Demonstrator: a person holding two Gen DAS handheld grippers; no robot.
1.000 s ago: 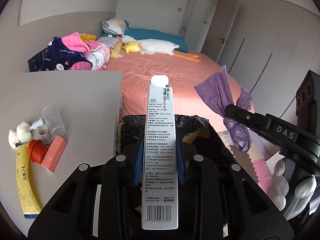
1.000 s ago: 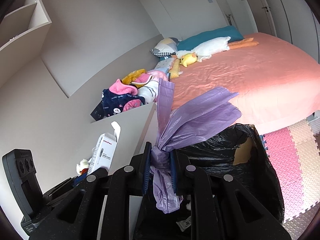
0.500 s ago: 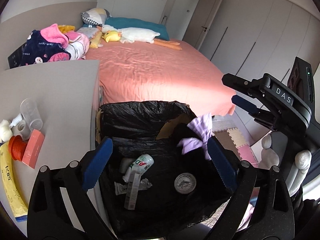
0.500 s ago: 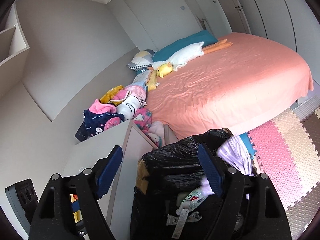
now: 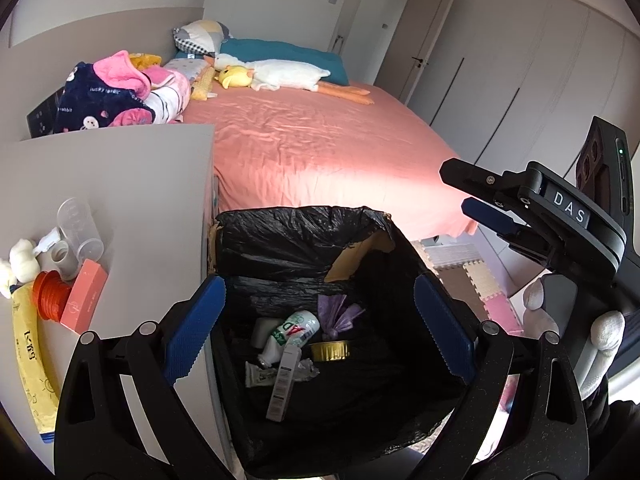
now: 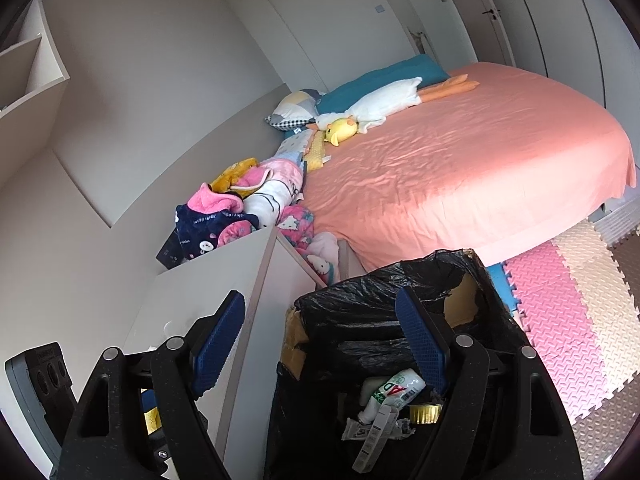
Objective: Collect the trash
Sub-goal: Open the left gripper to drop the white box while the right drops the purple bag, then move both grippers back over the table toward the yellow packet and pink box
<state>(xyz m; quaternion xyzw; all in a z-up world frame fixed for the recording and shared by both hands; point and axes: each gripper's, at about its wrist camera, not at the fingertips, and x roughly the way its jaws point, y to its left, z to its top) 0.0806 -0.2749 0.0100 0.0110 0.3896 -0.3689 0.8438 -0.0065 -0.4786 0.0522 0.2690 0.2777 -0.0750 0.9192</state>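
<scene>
Trash sits at the bottom of a cardboard bin lined with a black plastic bag, standing on the floor against the right-hand edge of the grey bench. Inside: a long white printed carton, a white squeeze bottle with green and red lettering, a crumpled purple plastic bag, a round gold foil tin, and a crushed silvery wrapper. Carton lies partly over the bottle's neck and the wrapper.

Left hand-held gripper hovers above the bin's mouth, blue pads spread wide, nothing between them. Right hand-held gripper likewise spread and empty, its right finger over the bin, its left over the bench edge; seen from the left wrist view it hangs to the right of the bin, held by a white-gloved hand.

On the bench near its front-left corner: a clear measuring cup on its side, an orange ribbed cap, a coral-pink flat box touching the cap, a yellow tube, white cotton balls.

Behind the bin, a bed with a salmon-pink sheet.
</scene>
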